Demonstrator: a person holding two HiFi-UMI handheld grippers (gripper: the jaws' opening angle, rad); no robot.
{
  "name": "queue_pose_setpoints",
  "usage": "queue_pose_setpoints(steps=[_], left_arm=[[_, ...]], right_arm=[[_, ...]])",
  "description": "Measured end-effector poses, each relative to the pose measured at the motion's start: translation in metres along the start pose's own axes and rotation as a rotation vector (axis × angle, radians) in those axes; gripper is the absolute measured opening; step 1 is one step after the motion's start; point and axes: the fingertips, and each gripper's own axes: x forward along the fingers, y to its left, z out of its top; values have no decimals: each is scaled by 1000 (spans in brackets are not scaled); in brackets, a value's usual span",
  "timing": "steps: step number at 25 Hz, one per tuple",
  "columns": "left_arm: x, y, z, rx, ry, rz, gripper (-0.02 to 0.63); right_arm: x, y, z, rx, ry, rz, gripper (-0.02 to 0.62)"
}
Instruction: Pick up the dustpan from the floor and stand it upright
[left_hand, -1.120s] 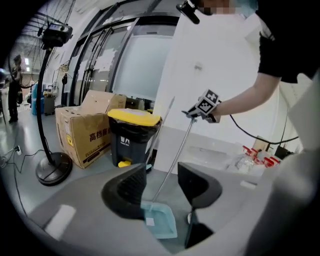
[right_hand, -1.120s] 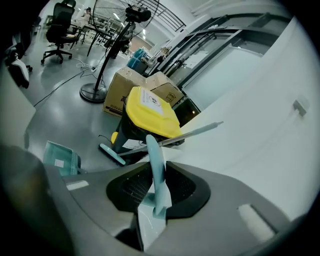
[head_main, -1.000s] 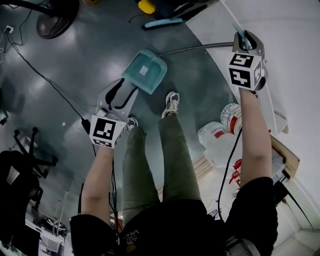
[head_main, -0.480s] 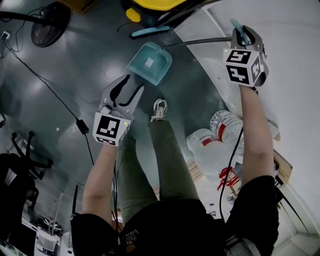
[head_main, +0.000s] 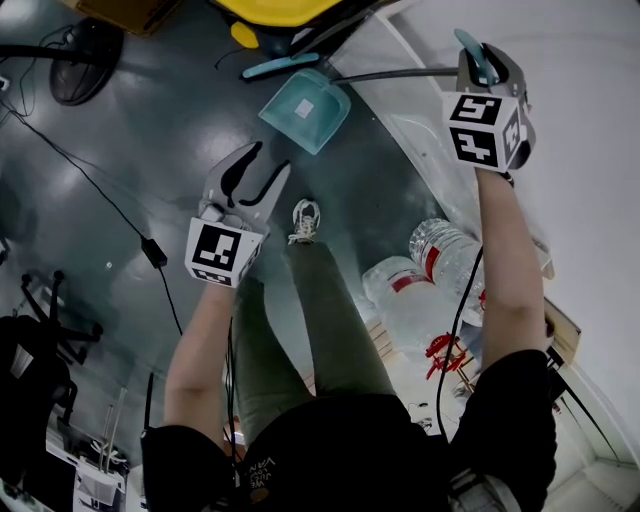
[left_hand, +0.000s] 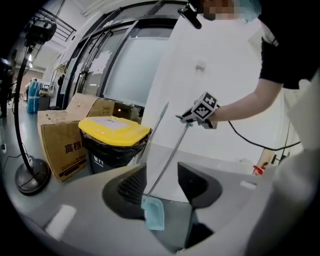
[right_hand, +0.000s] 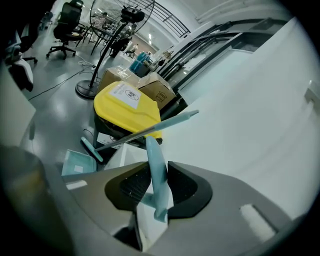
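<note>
Judging by how things lay, the lift was done and the standing-up was in hand: the right tongs (right_hand: 156, 186) pinched the teal handle grip (right_hand: 156, 165) of the teal plastic dustpan with a long metal shaft (head_main: 305, 110). Their jaws had just been opening a little, though the pads looked to be against the grip on both sides. From those tongs the shaft (head_main: 400, 74) slanted down and away to the pan, which sat low at the glossy grey floor (head_main: 130, 150); whether it touched could not be told. The pan lay just ahead of the left tongs (head_main: 270, 160), whose jaws were spread wide with nothing between them. Beyond the pan stood a black bin with a yellow lid (right_hand: 127, 107), and a white wall (right_hand: 240, 125) ran close beside the right tongs. The next move probably called for settling the pan flat, bringing the shaft nearer vertical or against the wall, and releasing only once it balanced, with the left tongs ready to steady it. Compared with a second earlier, both tongs had advanced. The pan had shifted away from the person's shoe (head_main: 303, 220) towards the bin, and the left tongs had drawn closer behind it.
</note>
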Motion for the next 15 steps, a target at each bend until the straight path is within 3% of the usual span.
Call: queue_pose_setpoints(steps=[15], left_arm=[[12, -22, 6, 6, -9, -79, 229]], right_arm=[[-39, 18, -21, 56, 3, -57, 106]])
